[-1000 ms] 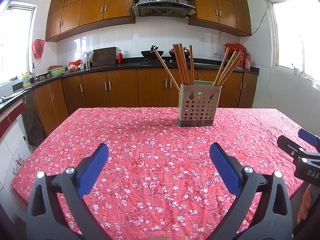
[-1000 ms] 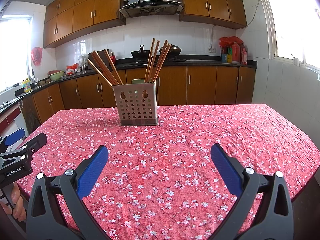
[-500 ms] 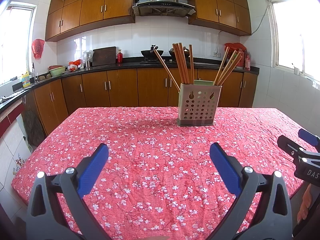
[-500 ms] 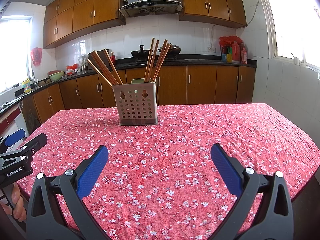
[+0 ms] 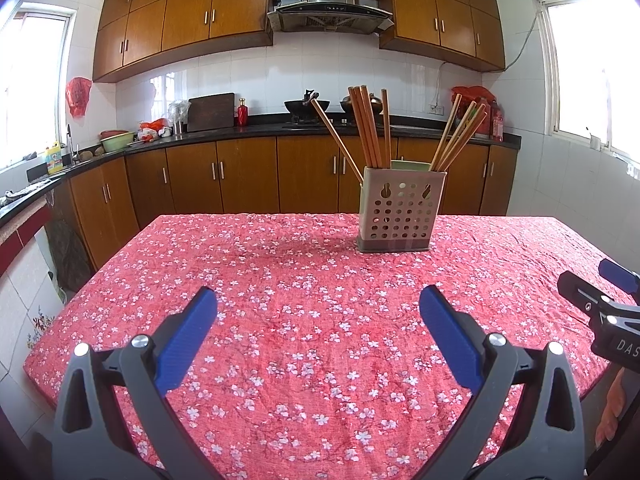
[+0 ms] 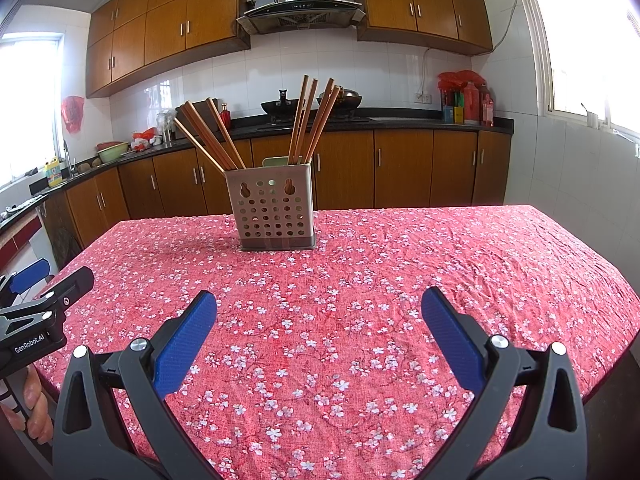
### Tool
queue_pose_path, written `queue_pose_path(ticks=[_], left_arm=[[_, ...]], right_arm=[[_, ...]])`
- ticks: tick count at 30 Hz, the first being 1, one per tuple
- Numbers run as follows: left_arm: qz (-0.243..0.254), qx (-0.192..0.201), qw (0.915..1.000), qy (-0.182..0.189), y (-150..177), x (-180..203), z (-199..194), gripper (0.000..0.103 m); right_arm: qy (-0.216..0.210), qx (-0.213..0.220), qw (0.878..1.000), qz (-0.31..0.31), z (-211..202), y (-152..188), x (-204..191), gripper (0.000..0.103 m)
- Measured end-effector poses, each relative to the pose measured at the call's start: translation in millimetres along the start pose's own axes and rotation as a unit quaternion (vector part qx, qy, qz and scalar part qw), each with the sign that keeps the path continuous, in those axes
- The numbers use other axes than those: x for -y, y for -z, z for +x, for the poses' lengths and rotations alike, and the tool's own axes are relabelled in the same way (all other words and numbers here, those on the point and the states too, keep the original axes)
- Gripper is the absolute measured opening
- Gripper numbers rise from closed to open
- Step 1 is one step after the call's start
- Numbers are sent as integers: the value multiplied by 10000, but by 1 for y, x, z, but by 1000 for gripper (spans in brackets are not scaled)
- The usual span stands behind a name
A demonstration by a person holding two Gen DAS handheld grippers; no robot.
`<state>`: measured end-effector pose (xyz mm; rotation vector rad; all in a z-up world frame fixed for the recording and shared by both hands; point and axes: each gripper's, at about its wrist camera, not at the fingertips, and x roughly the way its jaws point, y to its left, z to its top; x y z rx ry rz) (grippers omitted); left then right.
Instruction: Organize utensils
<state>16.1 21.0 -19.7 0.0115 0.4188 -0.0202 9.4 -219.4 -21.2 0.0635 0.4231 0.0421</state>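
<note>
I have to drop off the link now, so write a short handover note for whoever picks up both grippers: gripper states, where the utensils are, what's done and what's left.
Left gripper: open, empty, held above the near part of the tablecloth.
Right gripper: open, empty, held likewise; neither touches anything.
Utensil holder: upright toward the far side of the table, perforated.
Chopsticks: all in the holder, in two bunches, one leaning out at the left, one at the right. A pale green item sits behind them; I cannot tell what it is.
Done: no utensils lie loose on the cloth.
Left: probably only tidying the bunches; check the task before grabbing.
</note>
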Motion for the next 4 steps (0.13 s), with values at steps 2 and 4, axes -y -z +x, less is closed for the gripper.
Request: queue_pose_path(ticks=[2, 4], left_arm=[[-4, -12, 10000, 7, 0, -1, 0, 99], [-1, -17, 10000, 13, 0, -1, 1, 99]], right_arm=[[-1, 1, 10000, 0, 0, 0, 1, 101], [1, 2, 10000, 1, 0, 0, 0, 101]])
